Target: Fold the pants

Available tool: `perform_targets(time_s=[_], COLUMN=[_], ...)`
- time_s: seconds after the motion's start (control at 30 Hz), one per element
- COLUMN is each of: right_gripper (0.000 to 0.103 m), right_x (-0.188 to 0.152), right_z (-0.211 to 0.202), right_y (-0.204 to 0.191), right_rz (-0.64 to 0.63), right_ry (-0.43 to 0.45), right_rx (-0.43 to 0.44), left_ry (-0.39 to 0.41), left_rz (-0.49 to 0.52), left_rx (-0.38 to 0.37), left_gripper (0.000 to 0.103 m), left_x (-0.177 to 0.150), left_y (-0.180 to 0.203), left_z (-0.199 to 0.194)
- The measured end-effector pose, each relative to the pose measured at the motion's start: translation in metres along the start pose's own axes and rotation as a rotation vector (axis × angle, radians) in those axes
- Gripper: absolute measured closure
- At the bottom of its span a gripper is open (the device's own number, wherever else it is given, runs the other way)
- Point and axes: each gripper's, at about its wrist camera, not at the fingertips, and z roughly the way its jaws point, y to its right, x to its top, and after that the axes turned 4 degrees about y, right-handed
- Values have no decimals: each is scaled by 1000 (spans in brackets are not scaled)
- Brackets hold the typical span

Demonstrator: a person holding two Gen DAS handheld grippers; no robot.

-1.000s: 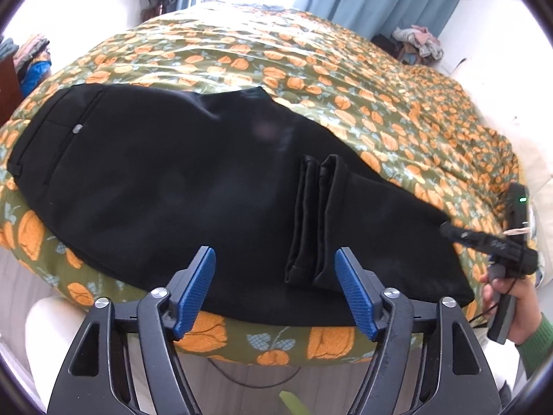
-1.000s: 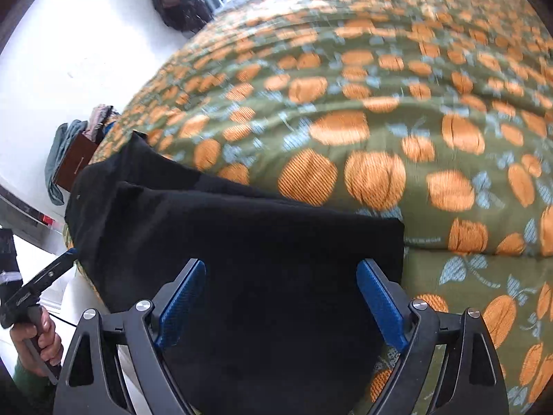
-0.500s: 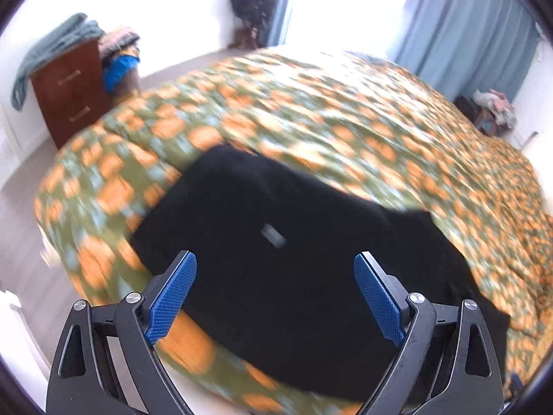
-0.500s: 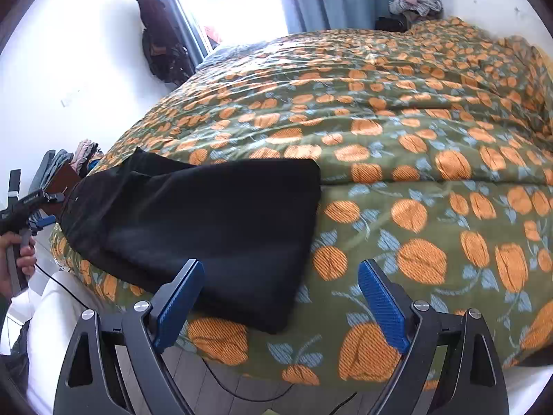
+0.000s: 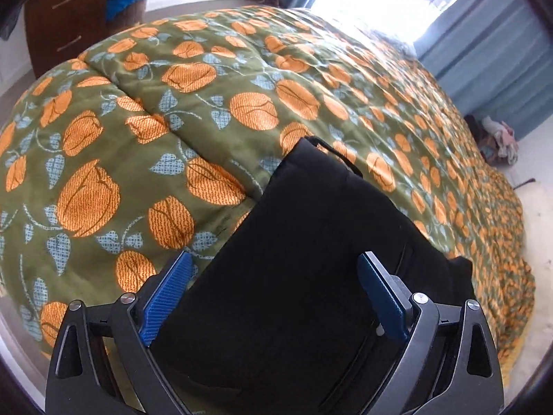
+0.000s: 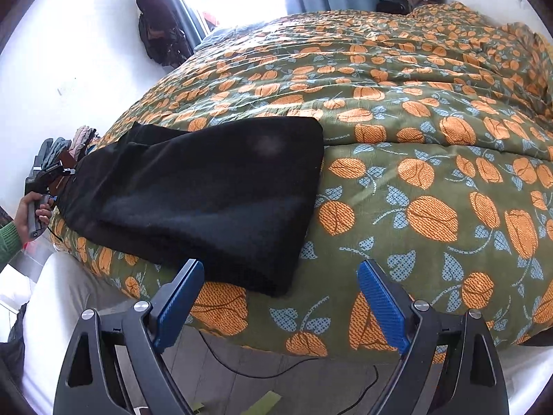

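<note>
Lying folded on floral bedspread (image 6: 414, 131), black pants (image 6: 207, 193), both claws released, left claw (image 5: 273, 294), right claw (image 6: 280, 304)

floral bedspread (image 6: 432, 145), blue curtain (image 5: 484, 45), wooden dresser (image 5: 65, 24)

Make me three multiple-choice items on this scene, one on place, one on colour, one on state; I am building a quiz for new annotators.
1. Where do the folded black pants lie?
A. on the grey floor
B. near the front edge of the green quilt with orange flowers
C. on the brown wooden dresser

2. What colour are the ribbed pads on the right gripper?
A. blue
B. red
C. white

3. How does the left gripper stand?
A. shut on the pants
B. shut on nothing
C. open, with the pants seen between its fingers

Answers:
1 B, the right wrist view shows the pants on the quilt by its near edge.
2 A, both pads are blue.
3 C, its fingers stand wide apart over the black cloth.
</note>
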Motion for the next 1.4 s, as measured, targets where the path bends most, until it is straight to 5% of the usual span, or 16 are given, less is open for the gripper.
perform_targets(time_s=[0.07,0.13,0.2,0.37,0.53,0.73,0.83,0.93,1.03,1.13,1.2,1.27,1.4], right_gripper=[13,13,13,13,13,13,13,13,13,13,13,13,13], right_x=[-1,-2,-3,0,2,6,7,7,6,6,5,3,3], right_z=[0,1,2,0,-6,-15,-17,-20,-25,-33,-40,-41,-31], right_y=[-2,-2,-1,1,5,16,23,31,36,41,46,52,63], right_rz=[-10,-8,0,24,48,98,131,157,169,176,188,211,275], right_ry=[1,-4,-7,14,45,93,104,117,130,153,174,180,154], right_rx=[0,2,5,18,33,48,48,42,31,10,5,4,20], left_ry=[-2,-5,6,38,93,85,20,-21,-159,-165,-105,-27,87], left_rz=[14,-8,-19,-38,-39,214,365,521,629,662,664,639,555], left_rx=[-1,-6,20,62,-92,-318,-391,-339,-316,-416,-426,-394,-248], left_gripper=[10,34,81,96,97,98,101,96,91,81,58,45,42], left_x=[-1,-1,1,8,4,-44,-96,-159,-222,-249,-239,-209,-154], left_y=[1,-1,-1,11,56,192,272,340,386,394,386,362,292], left_z=[-1,-6,-15,-40,-104,-164,-153,-117,-76,-99,-123,-145,-160])
